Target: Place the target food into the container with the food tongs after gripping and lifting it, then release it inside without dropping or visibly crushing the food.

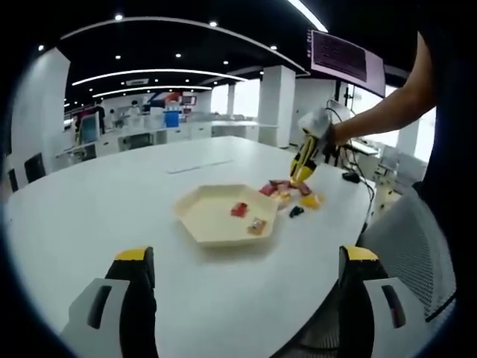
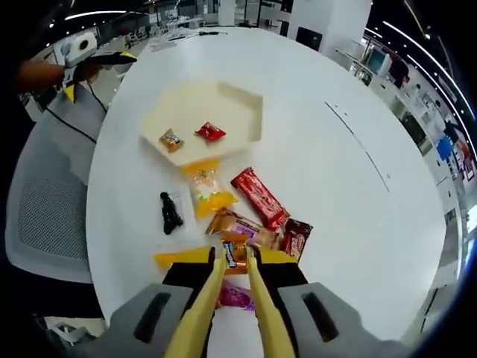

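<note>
Yellow tongs (image 2: 232, 298) are riding in my right gripper (image 2: 235, 280), which is clenching around their arms; the tong tips are closing on a small orange snack packet (image 2: 233, 255) in the pile by the desk's (image 2: 335, 179) near edge. A red bar (image 2: 258, 198), a yellow bag (image 2: 206, 190) and a black piece (image 2: 171, 212) are lying around it. Nearer the middle of the desk, the cream hexagonal tray (image 2: 246, 112) is already holding a red packet (image 2: 210, 133) and an orange one (image 2: 171, 139). My left gripper (image 1: 242, 298) is hovering released, jaws wide apart, over the desk edge.
</note>
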The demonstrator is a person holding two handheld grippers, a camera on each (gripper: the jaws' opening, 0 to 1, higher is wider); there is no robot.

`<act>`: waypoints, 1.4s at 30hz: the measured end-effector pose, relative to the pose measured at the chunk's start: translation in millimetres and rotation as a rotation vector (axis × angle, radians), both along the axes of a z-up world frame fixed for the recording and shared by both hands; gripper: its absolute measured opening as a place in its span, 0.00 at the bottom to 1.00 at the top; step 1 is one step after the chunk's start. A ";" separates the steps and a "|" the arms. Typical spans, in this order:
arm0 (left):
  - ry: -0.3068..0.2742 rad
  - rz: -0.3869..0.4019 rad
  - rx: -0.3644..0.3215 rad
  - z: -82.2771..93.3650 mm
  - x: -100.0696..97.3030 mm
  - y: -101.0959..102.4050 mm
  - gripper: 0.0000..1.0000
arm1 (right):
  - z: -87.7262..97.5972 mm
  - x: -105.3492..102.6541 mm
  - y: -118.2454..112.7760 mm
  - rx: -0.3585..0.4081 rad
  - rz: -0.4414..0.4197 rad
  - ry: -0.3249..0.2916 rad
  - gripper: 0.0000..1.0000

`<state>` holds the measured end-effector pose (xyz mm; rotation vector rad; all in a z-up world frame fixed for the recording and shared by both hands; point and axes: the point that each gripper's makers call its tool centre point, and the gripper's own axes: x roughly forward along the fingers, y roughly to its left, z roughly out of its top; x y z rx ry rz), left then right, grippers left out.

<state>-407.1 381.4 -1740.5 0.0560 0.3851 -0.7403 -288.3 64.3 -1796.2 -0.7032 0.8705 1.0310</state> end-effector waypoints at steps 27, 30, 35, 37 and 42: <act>-0.014 -0.035 -0.007 2.5 -4.8 -7.1 1.00 | 47.3 14.3 55.5 0.100 0.013 -0.041 0.20; -0.015 -0.033 -0.007 3.3 -4.9 -7.1 1.00 | 50.4 14.1 67.2 0.122 0.019 -0.039 0.20; -0.018 -0.030 -0.009 3.5 -4.5 -6.4 1.00 | 55.2 12.9 90.1 0.154 0.036 -0.046 0.20; -0.018 -0.029 -0.010 3.9 -4.2 -6.5 1.00 | 57.0 13.0 99.5 0.168 0.044 -0.047 0.20; -0.016 -0.033 -0.006 3.0 -4.9 -7.3 1.00 | 60.1 12.2 124.5 0.203 0.056 -0.045 0.20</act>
